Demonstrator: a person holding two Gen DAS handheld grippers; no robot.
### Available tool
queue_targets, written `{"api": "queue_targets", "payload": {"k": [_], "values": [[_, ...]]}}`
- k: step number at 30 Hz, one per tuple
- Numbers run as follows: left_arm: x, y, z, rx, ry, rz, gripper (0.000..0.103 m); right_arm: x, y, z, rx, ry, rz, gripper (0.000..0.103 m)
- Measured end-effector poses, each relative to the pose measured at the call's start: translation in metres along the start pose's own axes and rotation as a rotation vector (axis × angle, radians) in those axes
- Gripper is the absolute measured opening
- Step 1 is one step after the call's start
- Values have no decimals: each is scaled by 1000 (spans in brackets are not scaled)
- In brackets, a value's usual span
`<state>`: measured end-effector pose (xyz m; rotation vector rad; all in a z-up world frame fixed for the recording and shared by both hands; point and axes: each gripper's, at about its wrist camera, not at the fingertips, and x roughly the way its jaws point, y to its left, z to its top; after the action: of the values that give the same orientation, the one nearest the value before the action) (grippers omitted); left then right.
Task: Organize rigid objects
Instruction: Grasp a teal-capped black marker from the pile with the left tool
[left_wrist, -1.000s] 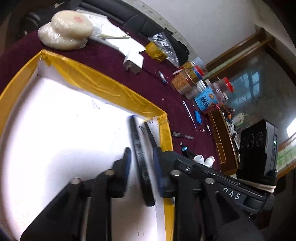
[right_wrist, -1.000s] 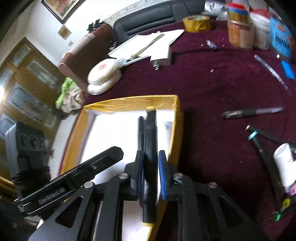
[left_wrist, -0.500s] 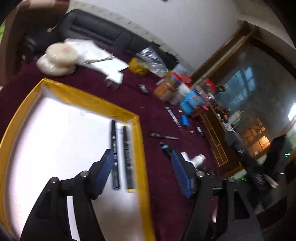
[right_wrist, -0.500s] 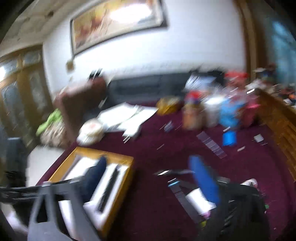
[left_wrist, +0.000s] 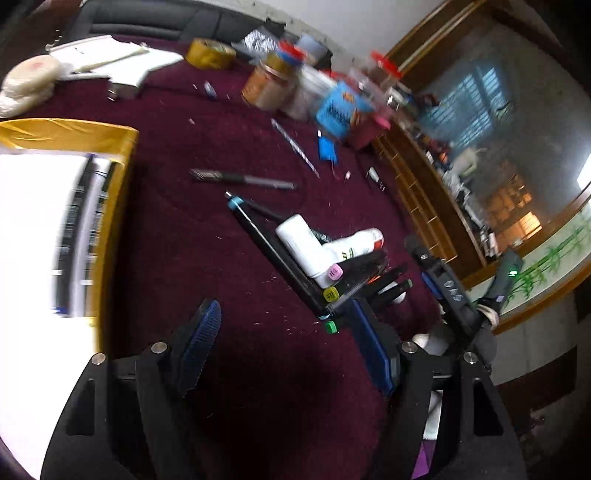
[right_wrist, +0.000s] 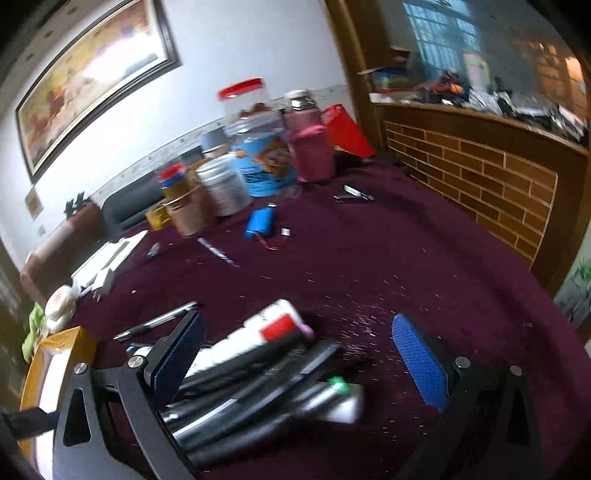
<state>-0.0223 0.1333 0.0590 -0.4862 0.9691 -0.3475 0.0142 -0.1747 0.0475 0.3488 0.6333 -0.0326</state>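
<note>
Left gripper (left_wrist: 284, 347) spread, jaws just opened, nothing between. Right gripper (right_wrist: 299, 354) spread wide over pile of markers (right_wrist: 258, 380). Two pens (left_wrist: 85, 229) lie in tray (left_wrist: 110, 184), left.

Left wrist view: looking steeply down and close over the maroon tabletop (left_wrist: 229, 229), yellow-rimmed tray (left_wrist: 114, 192) at left edge. Right wrist view: angled down but shallower, facing the far wall. Shared by both: the pile of markers (left_wrist: 332, 266) (right_wrist: 258, 376) and the jars (left_wrist: 269, 88) (right_wrist: 192, 206).
</note>
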Motion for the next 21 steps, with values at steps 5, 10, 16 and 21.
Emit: {"api": "queue_targets", "payload": {"k": [5, 10, 16, 21], "values": [[46, -20, 5, -6, 43, 53, 71, 0, -4, 0, 20, 9, 54, 99], [78, -24, 17, 44, 14, 221, 71, 2, 2, -6, -7, 31, 85, 99], [94, -31, 10, 125, 16, 341, 72, 3, 5, -9, -14, 40, 90, 99], [112, -45, 11, 230, 20, 425, 68, 3, 6, -10, -18, 31, 66, 99]]}}
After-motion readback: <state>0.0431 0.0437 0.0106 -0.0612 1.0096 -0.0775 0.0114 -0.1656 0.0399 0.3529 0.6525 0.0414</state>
